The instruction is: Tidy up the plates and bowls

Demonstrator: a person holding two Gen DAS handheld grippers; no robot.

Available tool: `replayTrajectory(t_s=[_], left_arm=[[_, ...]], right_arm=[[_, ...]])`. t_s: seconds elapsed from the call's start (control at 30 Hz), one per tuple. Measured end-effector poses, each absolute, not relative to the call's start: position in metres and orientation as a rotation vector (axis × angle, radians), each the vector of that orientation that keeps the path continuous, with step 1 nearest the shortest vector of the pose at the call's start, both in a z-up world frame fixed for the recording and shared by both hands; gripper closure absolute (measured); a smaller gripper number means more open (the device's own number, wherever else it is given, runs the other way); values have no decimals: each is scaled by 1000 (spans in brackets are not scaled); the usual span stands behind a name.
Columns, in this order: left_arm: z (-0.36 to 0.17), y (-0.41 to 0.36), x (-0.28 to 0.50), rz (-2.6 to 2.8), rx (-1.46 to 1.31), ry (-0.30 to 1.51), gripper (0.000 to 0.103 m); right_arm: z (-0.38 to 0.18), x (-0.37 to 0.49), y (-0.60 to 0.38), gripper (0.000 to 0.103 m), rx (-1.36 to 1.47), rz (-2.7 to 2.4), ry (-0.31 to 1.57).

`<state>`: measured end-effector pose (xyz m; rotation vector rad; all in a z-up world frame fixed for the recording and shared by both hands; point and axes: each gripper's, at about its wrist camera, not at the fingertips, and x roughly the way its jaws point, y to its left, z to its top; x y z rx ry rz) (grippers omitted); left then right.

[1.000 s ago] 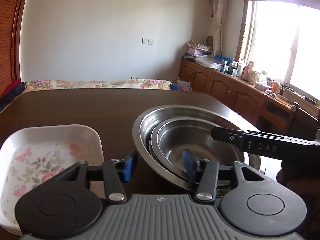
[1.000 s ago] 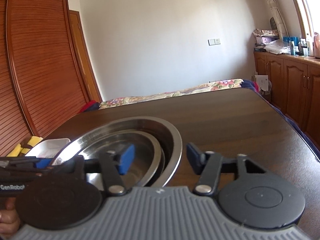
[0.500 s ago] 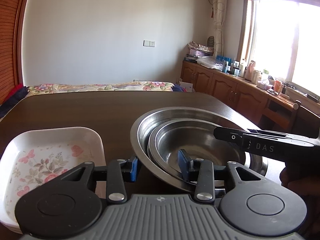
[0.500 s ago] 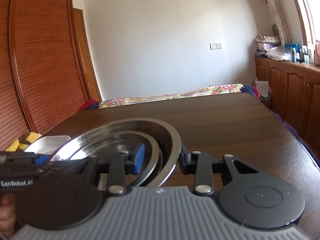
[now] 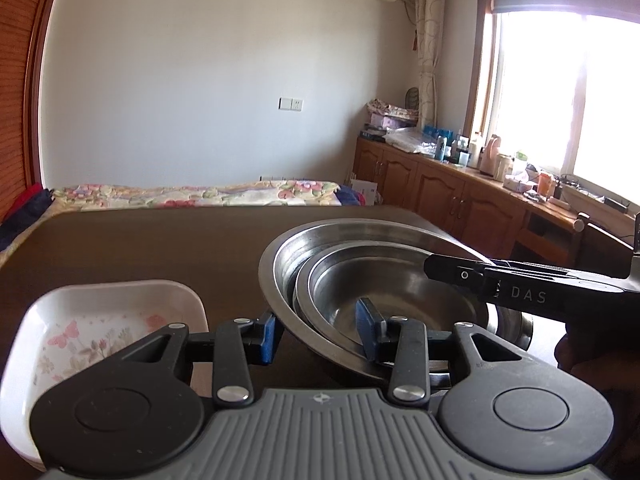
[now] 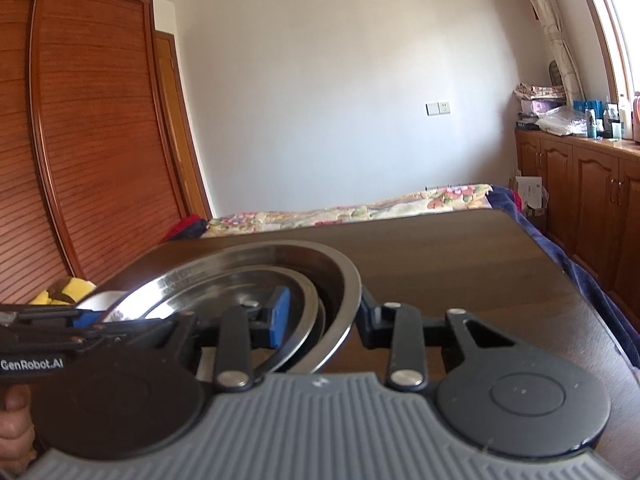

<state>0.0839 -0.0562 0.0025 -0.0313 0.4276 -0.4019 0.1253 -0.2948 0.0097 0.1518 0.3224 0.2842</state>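
Floral bedspread point(image 5: 192, 194) behind dark table point(image 5: 160, 244); cluttered wooden cabinets point(image 5: 448, 192) under window point(image 5: 568, 92).

At the lower centre, the right gripper point(image 6: 320, 316) closes on the rim of the nested steel bowls point(image 6: 256, 280), above the dark table point(image 6: 460, 252).

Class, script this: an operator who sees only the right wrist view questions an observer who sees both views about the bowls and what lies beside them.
Operator: How many bowls are nested?
Observer: Three, it seems: steel bowls, one inside another.
Operator: Where is the left hand-held gripper?
Observer: The left hand-held gripper straddles their near rim, one pad outside, one inside.
Operator: What lies to their left?
Observer: A white tray with a flower print, apart from the bowls.
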Motion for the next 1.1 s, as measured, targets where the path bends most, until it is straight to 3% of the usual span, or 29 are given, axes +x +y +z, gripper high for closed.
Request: replayTrajectory(t_s=[0.5, 1.1], left_arm=[[48, -46, 65, -425, -19, 345, 61], [56, -12, 57, -367, -8, 330, 61]], right_arm=[[40, 112, -297, 66, 153, 319, 222], [45, 120, -268, 66, 139, 389, 212]])
